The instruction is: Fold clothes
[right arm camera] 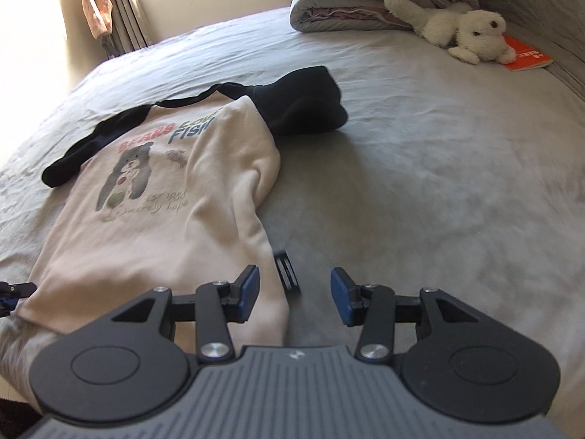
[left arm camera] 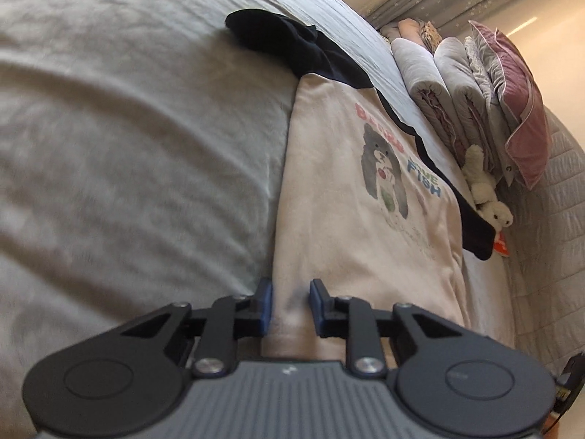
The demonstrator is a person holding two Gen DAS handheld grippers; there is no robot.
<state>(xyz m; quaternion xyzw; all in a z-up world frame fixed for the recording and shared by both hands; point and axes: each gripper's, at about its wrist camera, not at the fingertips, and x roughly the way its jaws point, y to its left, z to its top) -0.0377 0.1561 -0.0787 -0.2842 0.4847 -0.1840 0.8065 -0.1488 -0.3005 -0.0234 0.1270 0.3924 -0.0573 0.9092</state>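
Observation:
A cream sweatshirt (left arm camera: 347, 201) with navy sleeves and a bear print lies flat on the grey bed (left arm camera: 128, 146). One navy sleeve (right arm camera: 303, 102) is bunched at its far right shoulder. My left gripper (left arm camera: 290, 301) sits at the hem's left corner, its blue pads closed in on a ridge of cream fabric. From the right wrist view the sweatshirt (right arm camera: 153, 219) spreads to the left, with the left gripper (right arm camera: 11, 291) just showing at the frame's edge. My right gripper (right arm camera: 294, 289) stands open at the hem's right corner, one finger over the shirt and one over bare sheet.
A small black object (right arm camera: 288, 272) lies on the sheet beside the hem. Folded quilts (right arm camera: 365, 3), a white plush toy (right arm camera: 464, 29) and an orange book (right arm camera: 526, 55) line the headboard side. A pink pillow (left arm camera: 519, 109) tops the pile. Curtains (right arm camera: 124, 7) hang past the bed's far edge.

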